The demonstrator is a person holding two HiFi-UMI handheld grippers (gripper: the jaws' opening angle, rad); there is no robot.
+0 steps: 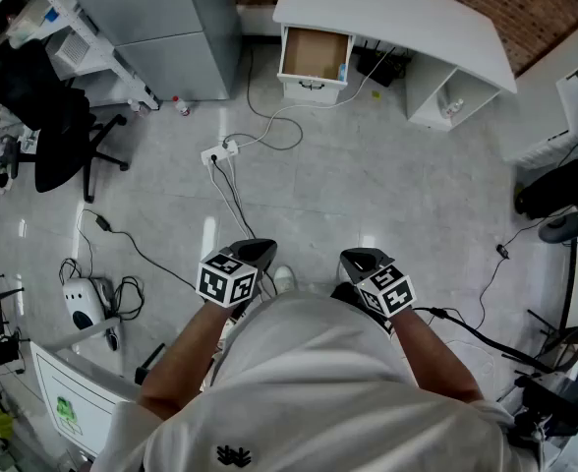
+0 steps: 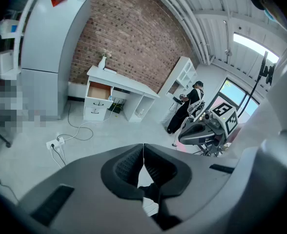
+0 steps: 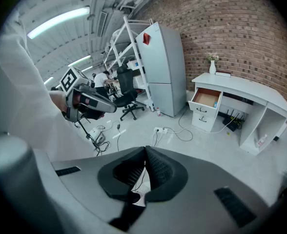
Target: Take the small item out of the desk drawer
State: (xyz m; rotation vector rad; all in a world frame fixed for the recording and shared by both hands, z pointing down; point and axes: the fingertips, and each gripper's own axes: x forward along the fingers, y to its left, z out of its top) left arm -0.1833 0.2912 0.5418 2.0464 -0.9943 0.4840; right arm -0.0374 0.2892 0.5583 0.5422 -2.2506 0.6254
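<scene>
Both tongs are held low and close to the person's body, well apart from the task's target. The left tongs (image 2: 143, 164) are pressed together with nothing between them, and the right tongs (image 3: 144, 170) are likewise closed and empty. I judge this a carrying posture for the approach. The white worktop (image 1: 417, 18) stands against the brick wall. The drawer (image 1: 314, 55) hangs open under its end nearer the grey refrigerator (image 1: 171, 28). A small bluish item (image 1: 342, 70) lies inside, against the drawer's wall on the side away from the refrigerator; its kind cannot be made out from here. The open front and top give free access from above. The floor (image 1: 387, 185) between person and drawer is mostly bare. A power strip (image 1: 218, 151) and its looping cables cross the direct line, a trip risk in my judgement. The office chair (image 1: 48, 116) stands well aside.
</scene>
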